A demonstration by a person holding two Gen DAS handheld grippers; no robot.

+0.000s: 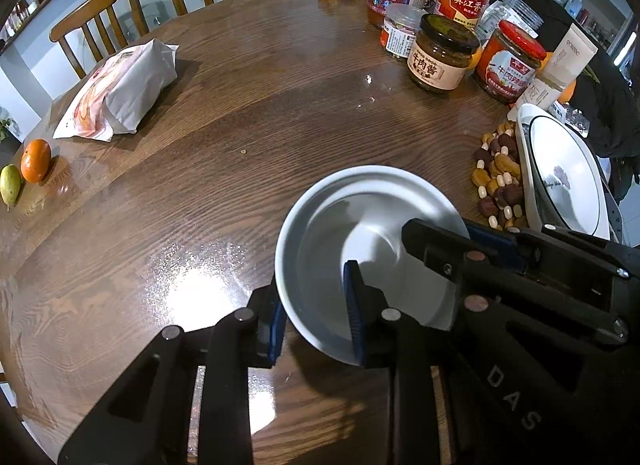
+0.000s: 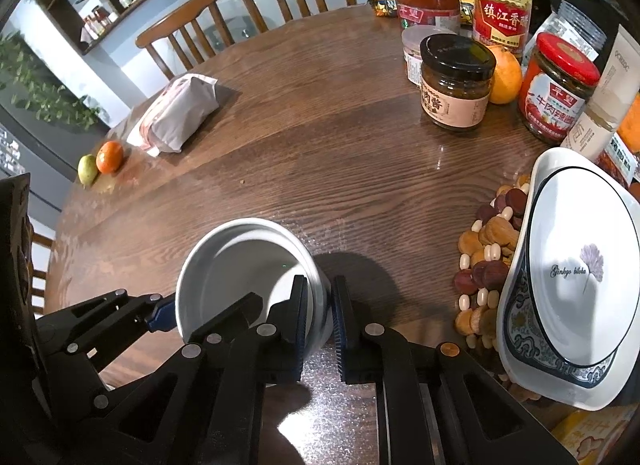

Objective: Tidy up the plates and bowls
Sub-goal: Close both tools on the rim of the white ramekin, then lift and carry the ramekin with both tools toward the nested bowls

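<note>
A white bowl [image 1: 360, 217] is held just above the round wooden table [image 1: 240, 105]. My left gripper [image 1: 316, 325] is shut on its near-left rim, one finger inside and one outside. My right gripper [image 2: 320, 321] is shut on the bowl's [image 2: 240, 265] right rim. In the left wrist view the right gripper [image 1: 472, 249] reaches in over the far rim. Two stacked plates [image 2: 576, 265] lean at the right: a white one with a leaf print on a blue-patterned one. They also show in the left wrist view [image 1: 560, 177].
Jars and bottles [image 2: 456, 81] crowd the back right. A beaded mat [image 2: 484, 265] lies under the plates. A white packet [image 1: 120, 89], an orange [image 1: 36, 159] and a green fruit [image 1: 10, 185] lie at the left. Two chairs [image 2: 240, 5] stand behind the table.
</note>
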